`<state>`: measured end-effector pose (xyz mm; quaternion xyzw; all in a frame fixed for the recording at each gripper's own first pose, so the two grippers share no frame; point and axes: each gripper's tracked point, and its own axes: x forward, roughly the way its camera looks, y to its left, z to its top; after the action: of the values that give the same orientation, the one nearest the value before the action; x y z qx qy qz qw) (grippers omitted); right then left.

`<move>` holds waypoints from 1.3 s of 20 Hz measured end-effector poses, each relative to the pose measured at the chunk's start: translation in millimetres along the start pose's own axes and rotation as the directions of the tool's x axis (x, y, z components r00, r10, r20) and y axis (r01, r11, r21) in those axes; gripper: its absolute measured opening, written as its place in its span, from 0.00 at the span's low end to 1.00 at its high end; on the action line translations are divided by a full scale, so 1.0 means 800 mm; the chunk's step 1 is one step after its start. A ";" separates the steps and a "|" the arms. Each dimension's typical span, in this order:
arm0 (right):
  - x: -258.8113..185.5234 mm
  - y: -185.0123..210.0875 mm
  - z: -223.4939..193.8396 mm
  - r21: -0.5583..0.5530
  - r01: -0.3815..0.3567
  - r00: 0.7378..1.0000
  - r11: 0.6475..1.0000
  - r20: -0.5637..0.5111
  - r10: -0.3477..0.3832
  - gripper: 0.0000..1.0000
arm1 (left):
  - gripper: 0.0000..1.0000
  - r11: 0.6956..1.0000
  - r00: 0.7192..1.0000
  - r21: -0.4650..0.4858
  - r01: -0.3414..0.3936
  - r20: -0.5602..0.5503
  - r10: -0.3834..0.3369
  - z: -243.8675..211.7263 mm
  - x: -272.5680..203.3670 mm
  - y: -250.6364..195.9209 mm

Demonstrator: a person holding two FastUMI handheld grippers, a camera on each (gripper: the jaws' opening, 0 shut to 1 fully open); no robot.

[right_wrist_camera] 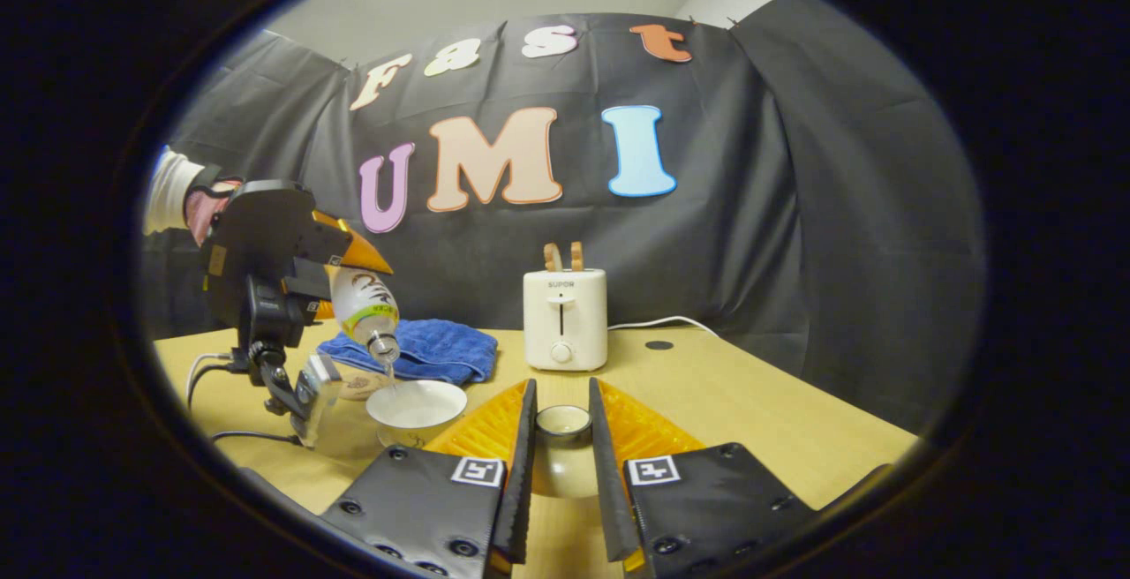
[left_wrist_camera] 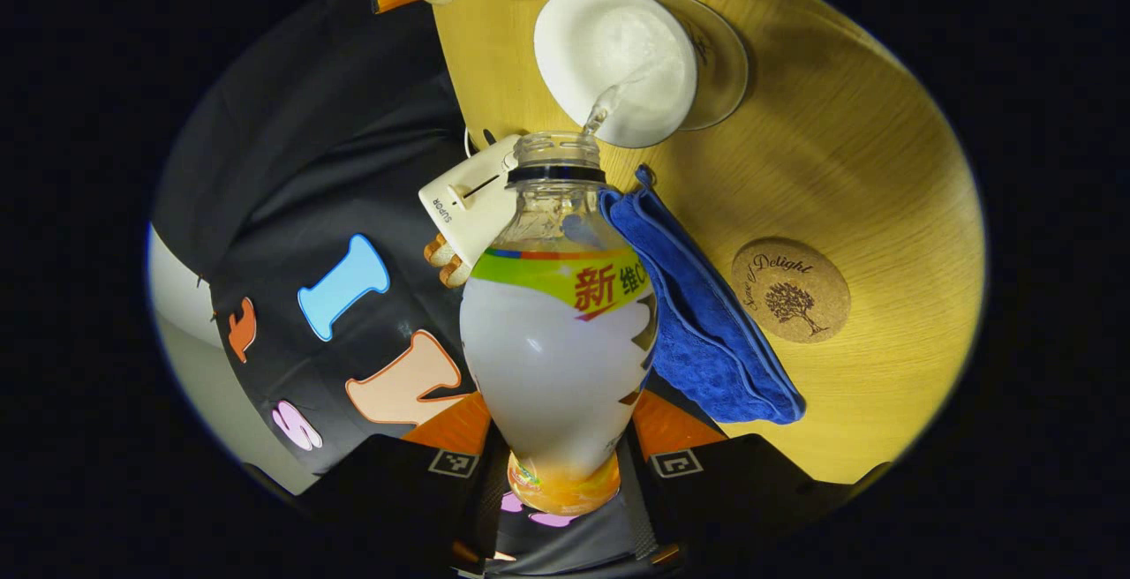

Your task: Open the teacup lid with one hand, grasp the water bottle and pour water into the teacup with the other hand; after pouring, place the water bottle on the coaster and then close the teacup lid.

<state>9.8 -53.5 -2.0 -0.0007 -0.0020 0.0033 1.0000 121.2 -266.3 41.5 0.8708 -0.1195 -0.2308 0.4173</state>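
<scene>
Clamped between the fingers of the left tongs, the water bottle is tipped neck-down over the teacup, its cap off, and a thin stream of water runs from its mouth into the white bowl of the cup. In the right gripper view the same bottle hangs slanted just above the teacup, held by the left tongs with a sleeved hand behind them.

The right tongs are narrowed on the teacup lid, both fingers pressing its sides, and hold it just to the right of the teacup, on or just above the counter; I cannot tell which.

A blue cloth lies folded next to the teacup, between it and the bottle in the left gripper view. The round cork coaster sits bare on the counter, near the cloth's far side from the bottle. Behind the teacup a white toaster stands upright with 2 slices of bread in its slot.
</scene>
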 end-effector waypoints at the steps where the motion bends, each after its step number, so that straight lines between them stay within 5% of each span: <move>1: 0.000 0.000 0.000 0.000 -0.001 1.000 1.000 0.000 0.001 0.36 | 0.56 1.000 1.000 0.004 0.002 0.001 -0.002 0.001 0.001 0.001; 9: -0.001 0.001 0.002 0.000 -0.006 1.000 1.000 -0.001 0.006 0.36 | 0.55 1.000 1.000 0.012 0.000 0.006 0.000 0.003 0.006 0.006; 13: 0.000 0.001 0.001 0.000 -0.006 1.000 1.000 -0.001 0.006 0.36 | 0.55 0.992 0.999 -0.120 -0.024 0.021 0.027 0.005 0.001 -0.002; 16: -0.001 0.000 0.001 0.000 -0.006 1.000 1.000 -0.001 0.006 0.36 | 0.55 0.955 0.999 -0.297 -0.009 0.047 0.024 0.010 -0.005 -0.023; 20: 0.000 0.001 0.001 0.000 -0.006 1.000 1.000 -0.001 0.006 0.36 | 0.55 0.817 0.994 -0.574 0.053 0.105 0.010 0.023 -0.016 -0.042; 26: -0.002 0.001 0.002 0.000 -0.006 1.000 1.000 -0.002 0.006 0.36 | 0.54 0.503 0.991 -0.863 0.050 0.104 0.081 0.011 -0.026 -0.054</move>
<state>8.2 -52.5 -0.7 -0.0008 -0.0010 0.0063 1.0000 99.6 -237.5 9.1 0.5286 -0.0235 -0.3124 0.7890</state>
